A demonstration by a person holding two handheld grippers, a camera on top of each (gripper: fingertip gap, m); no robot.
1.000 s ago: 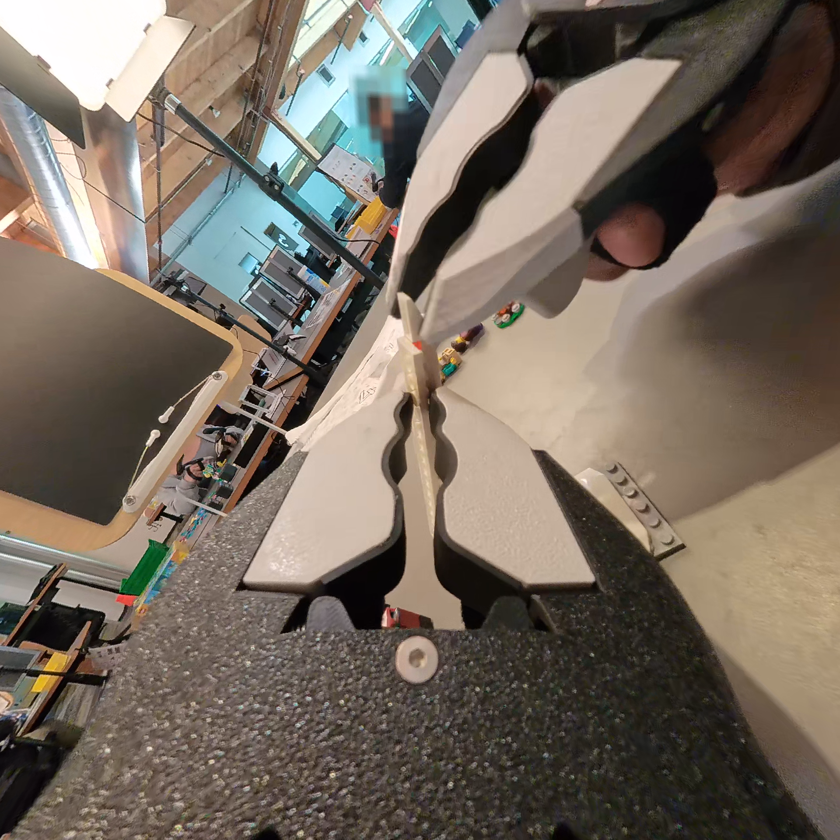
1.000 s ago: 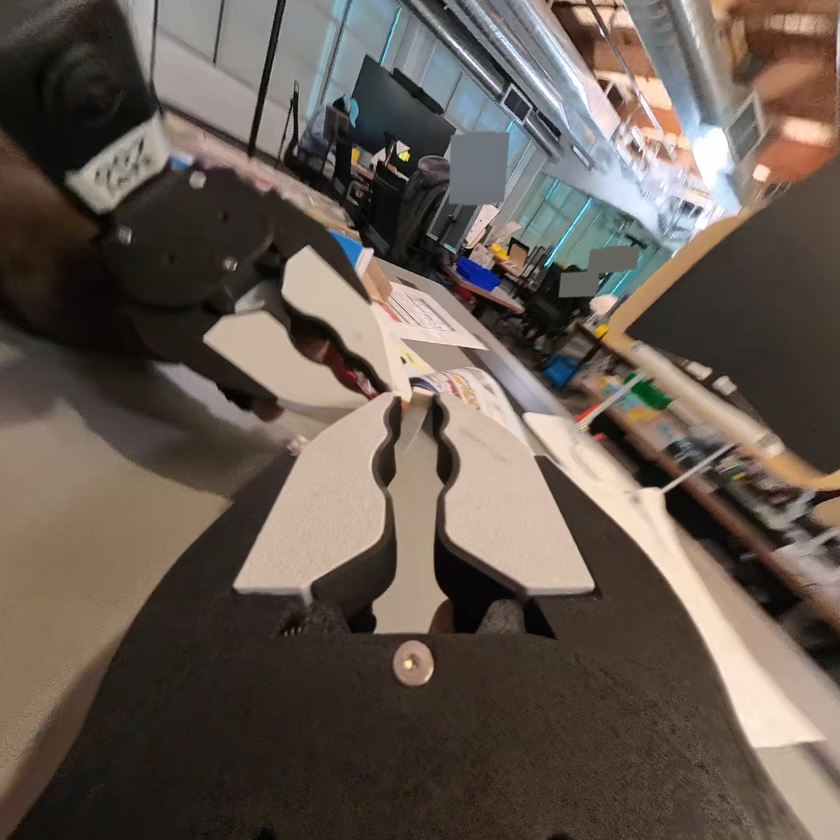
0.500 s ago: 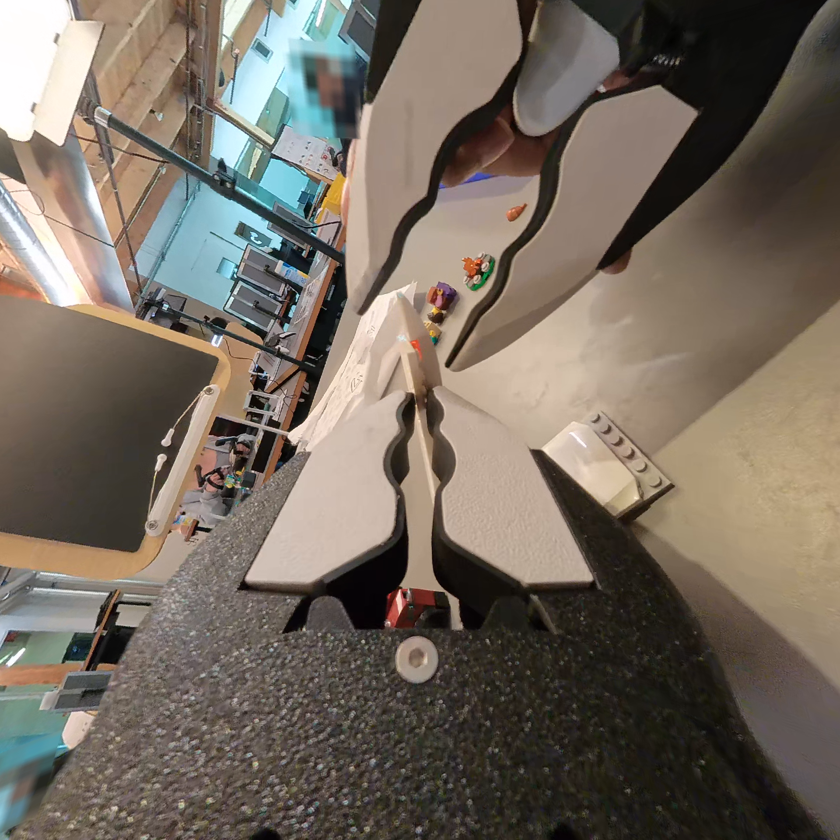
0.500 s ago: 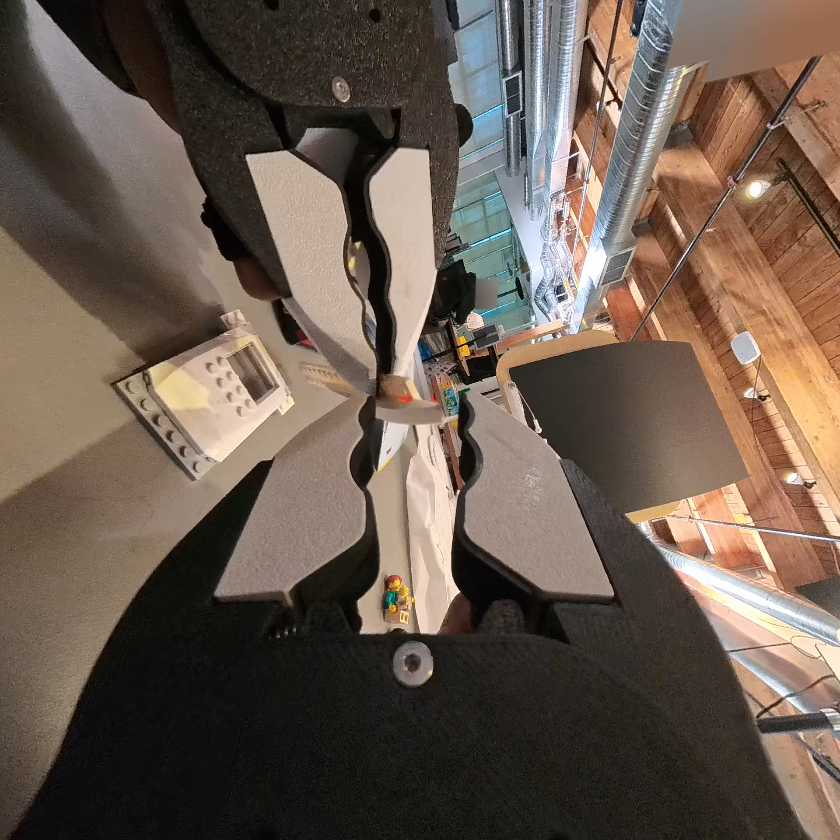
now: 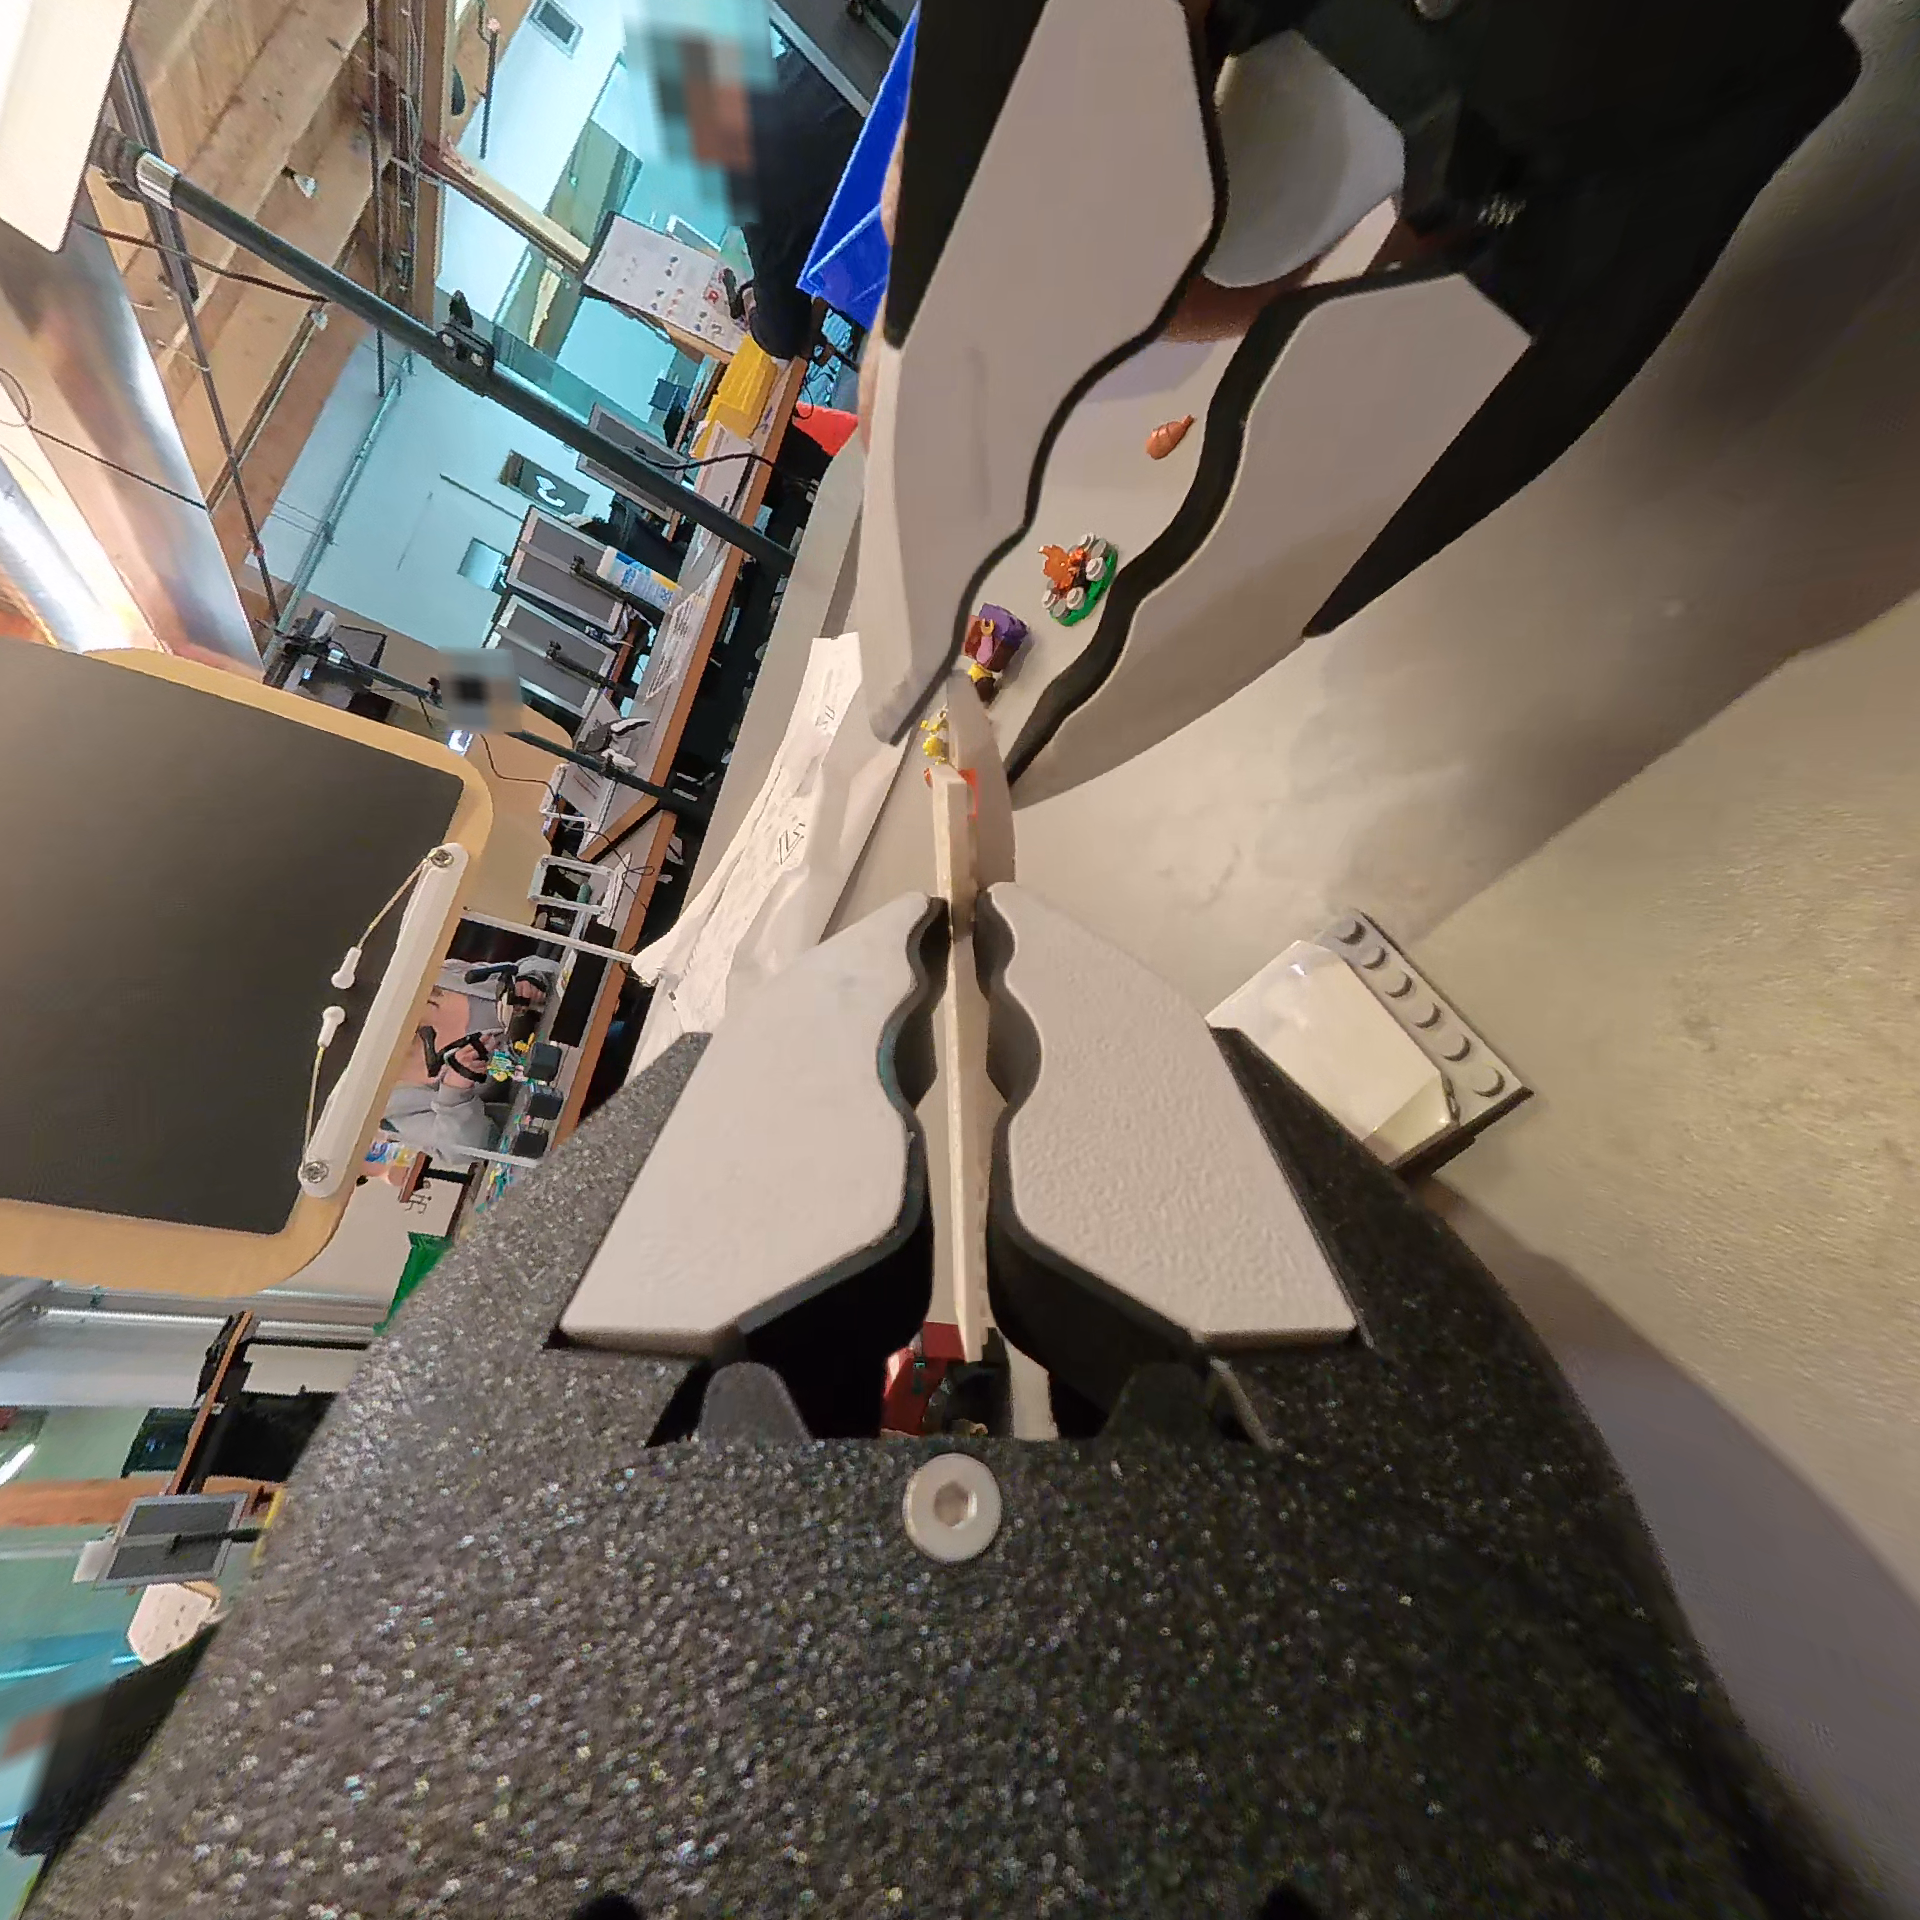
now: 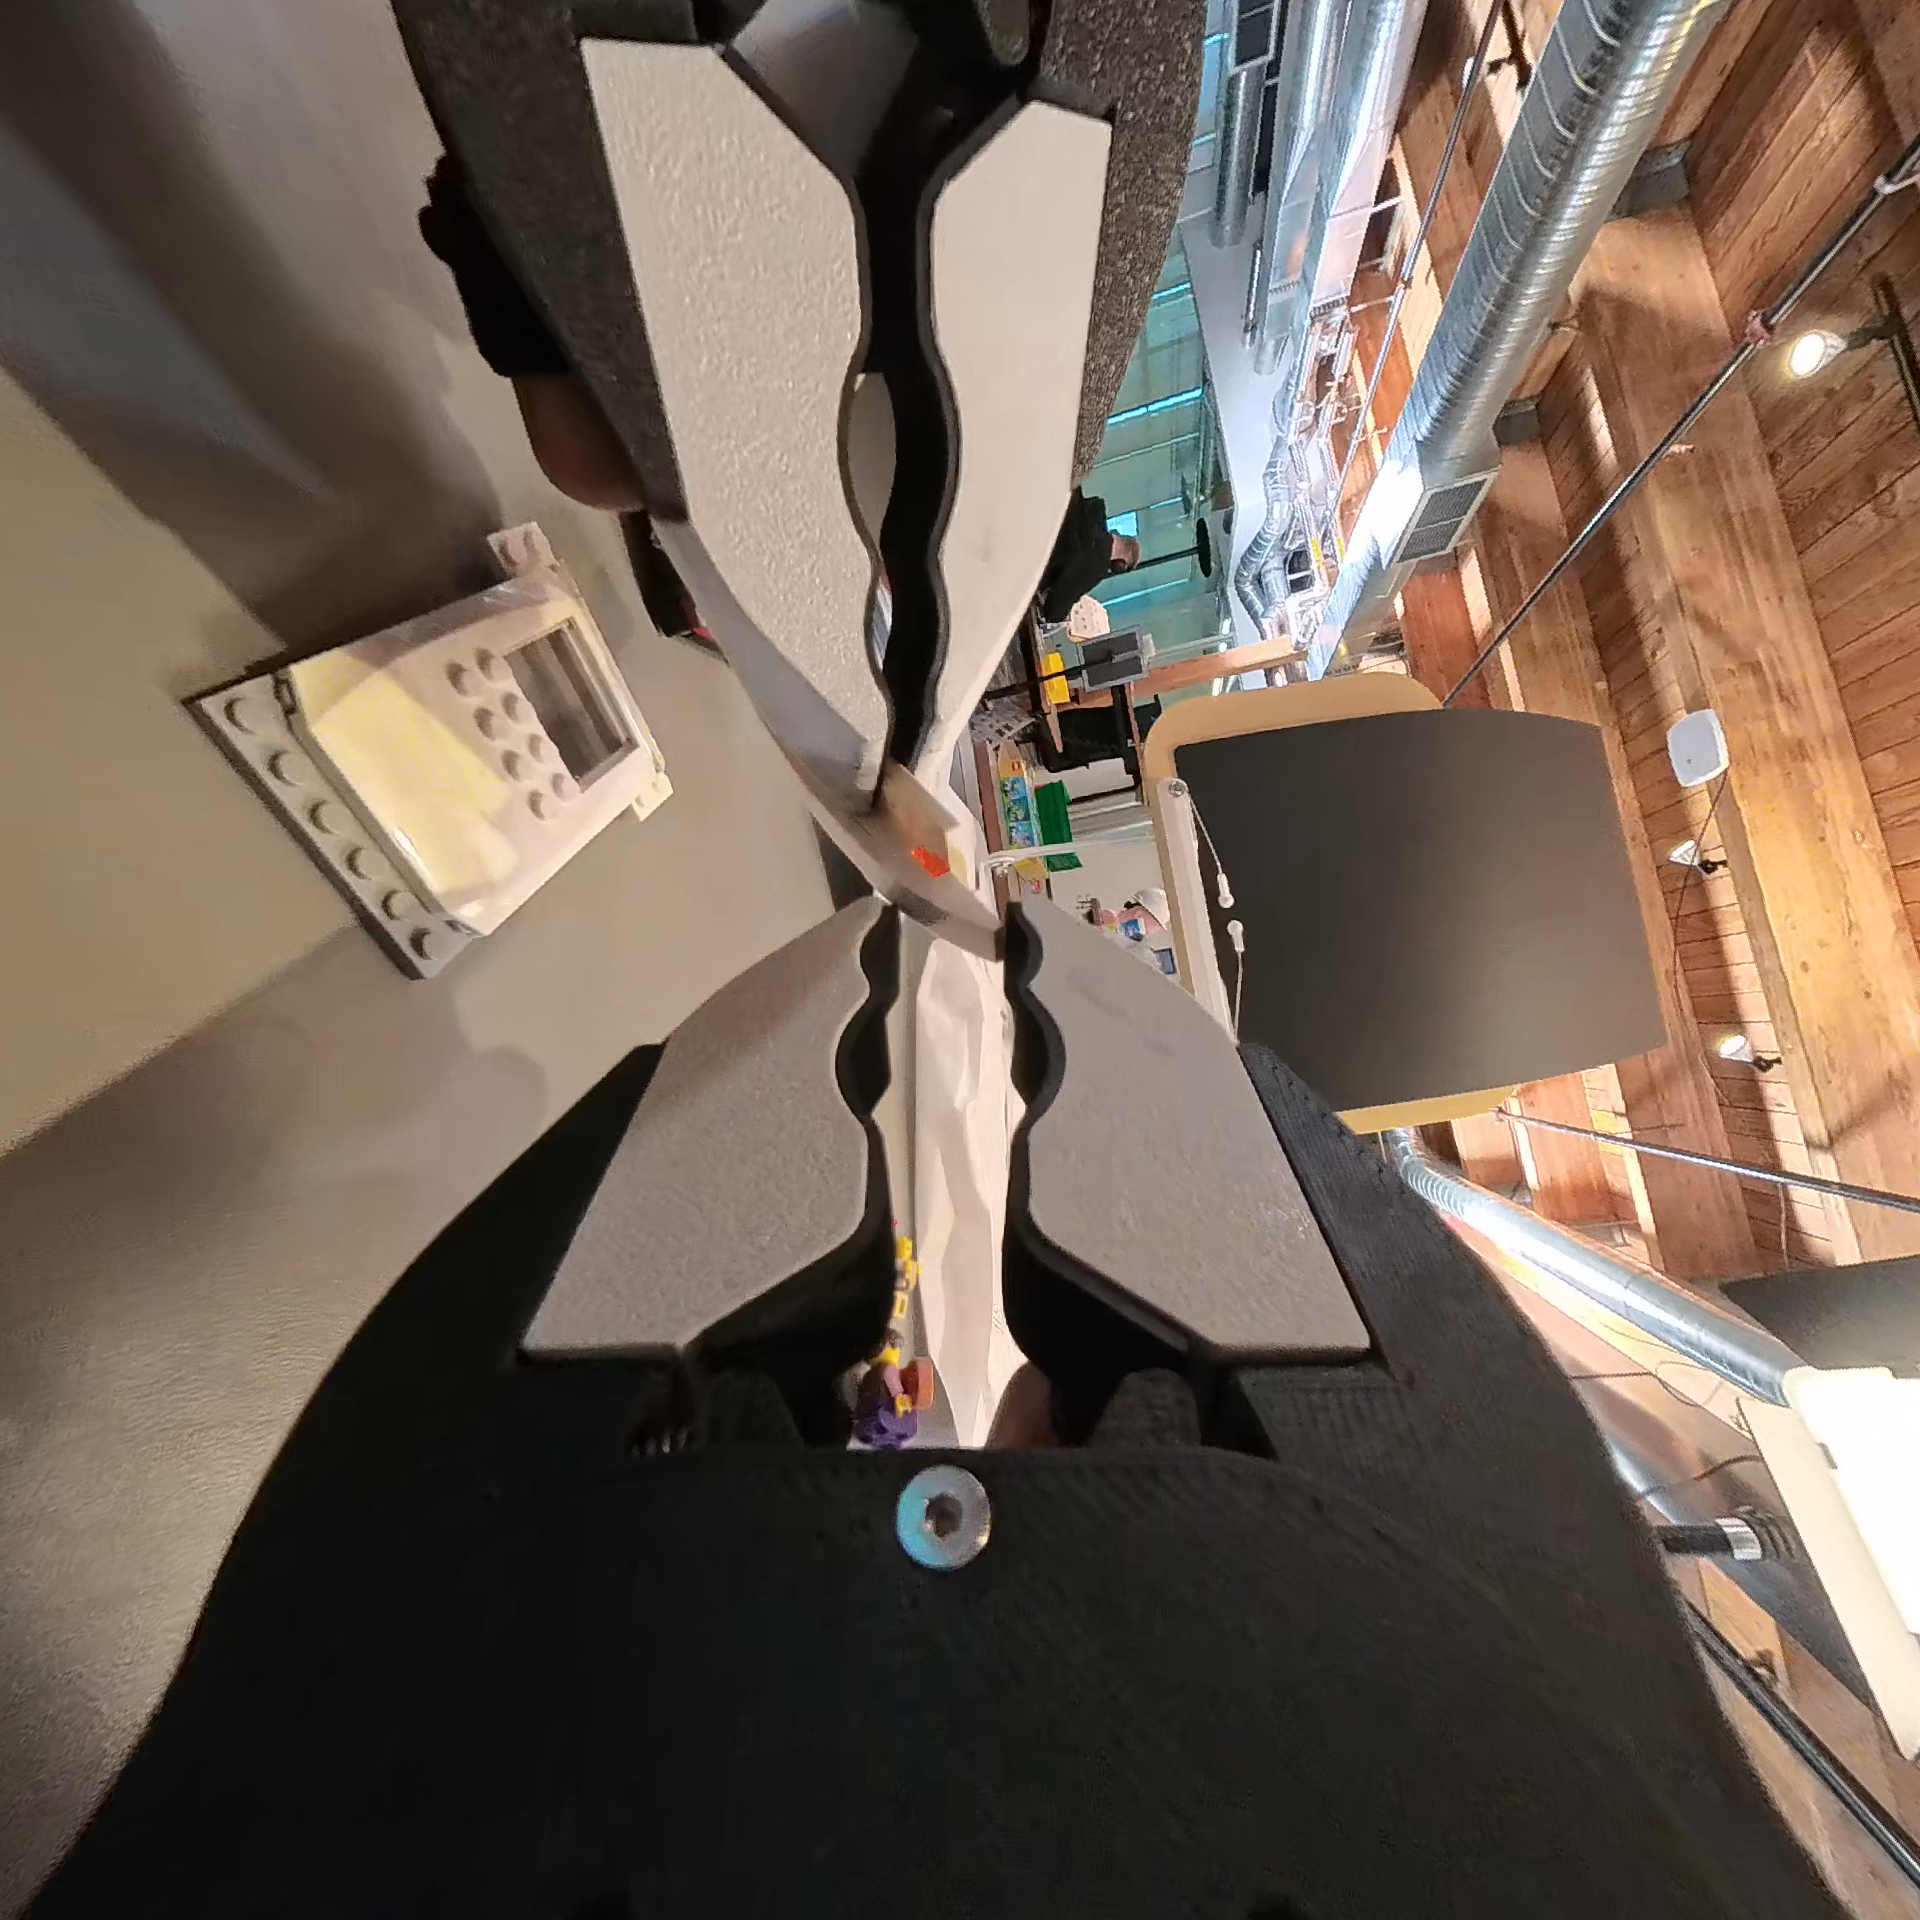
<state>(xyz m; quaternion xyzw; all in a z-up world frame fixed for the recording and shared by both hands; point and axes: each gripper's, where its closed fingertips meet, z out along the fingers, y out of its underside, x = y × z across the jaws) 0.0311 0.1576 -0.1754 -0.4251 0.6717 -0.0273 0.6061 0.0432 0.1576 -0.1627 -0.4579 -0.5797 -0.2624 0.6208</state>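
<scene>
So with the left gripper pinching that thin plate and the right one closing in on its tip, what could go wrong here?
1. The left gripper pinches the thin grey plate edge-on; a sideways nudge could twist it in the grip.
2. The right gripper stands open around the plate's tip; closing there could knock off the small orange stud.
3. A dropped plate could land on the white brick build beside them.
</scene>
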